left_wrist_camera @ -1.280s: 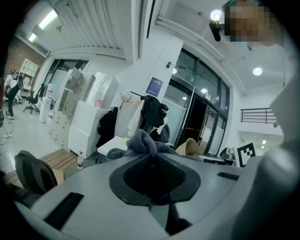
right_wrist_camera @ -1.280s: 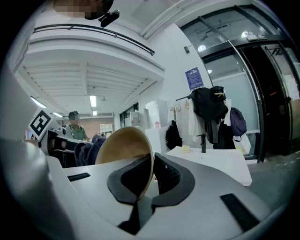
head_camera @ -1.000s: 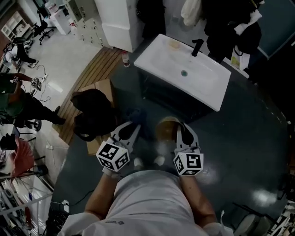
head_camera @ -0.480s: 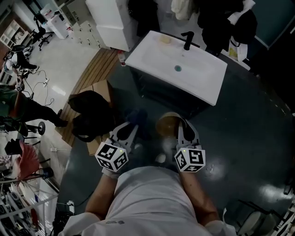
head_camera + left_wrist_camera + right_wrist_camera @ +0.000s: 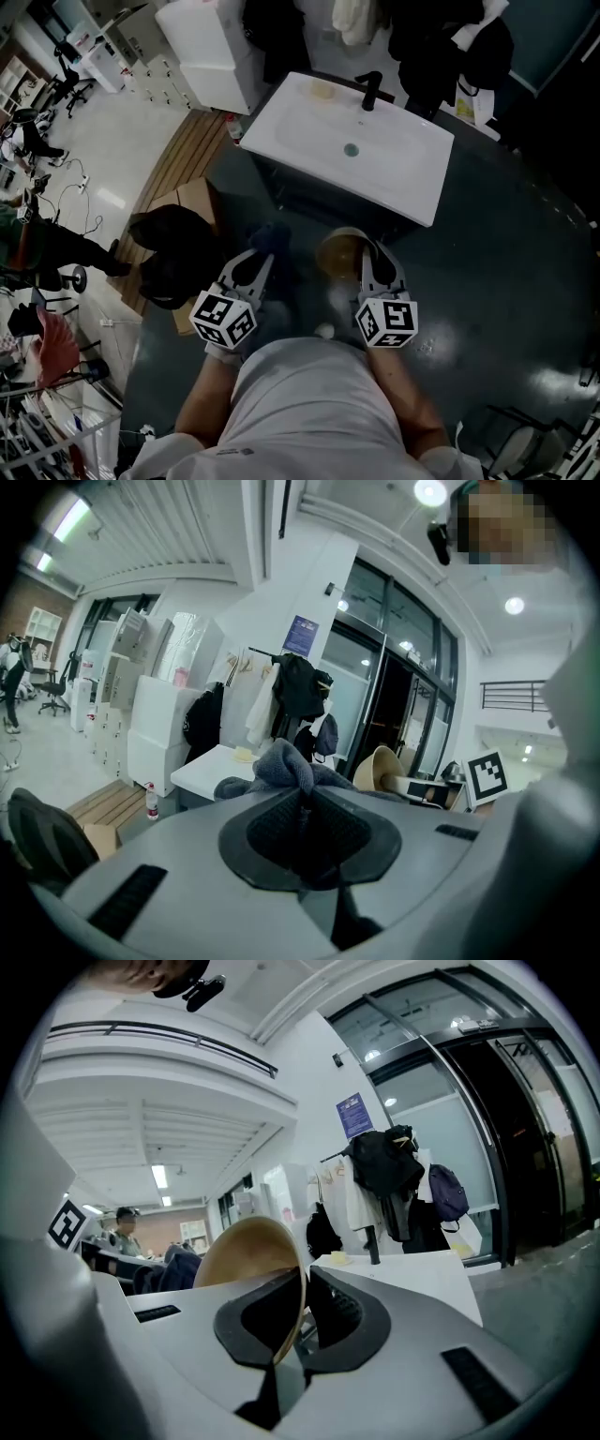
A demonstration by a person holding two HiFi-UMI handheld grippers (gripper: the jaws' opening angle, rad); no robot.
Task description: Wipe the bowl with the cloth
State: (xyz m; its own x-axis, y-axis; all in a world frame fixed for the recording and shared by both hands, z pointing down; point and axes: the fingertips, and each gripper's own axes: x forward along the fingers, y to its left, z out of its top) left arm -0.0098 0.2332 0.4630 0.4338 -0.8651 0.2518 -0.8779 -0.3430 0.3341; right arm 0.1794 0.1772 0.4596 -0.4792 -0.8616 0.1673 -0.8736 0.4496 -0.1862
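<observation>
My right gripper [image 5: 364, 259] is shut on the rim of a tan wooden bowl [image 5: 338, 251], held in the air in front of my body; in the right gripper view the bowl [image 5: 251, 1249] stands on edge between the jaws of that gripper [image 5: 305, 1321]. My left gripper [image 5: 251, 263] is shut on a bunched dark blue-grey cloth [image 5: 268, 235]. The cloth [image 5: 286, 770] bulges out past the tips of the left gripper [image 5: 305, 808] in the left gripper view. Cloth and bowl hang side by side, apart, short of a white sink [image 5: 309, 117].
The white sink sits on a dark cabinet [image 5: 328, 206] with a black tap [image 5: 371, 89] at the back. A cardboard box [image 5: 192, 202] and a black bag [image 5: 173, 248] lie on the floor at the left. Dark clothes [image 5: 431, 37] hang behind the sink.
The sink has slid down and left in the head view as I come closer to it. Both grippers keep their holds and their places in front of me.
</observation>
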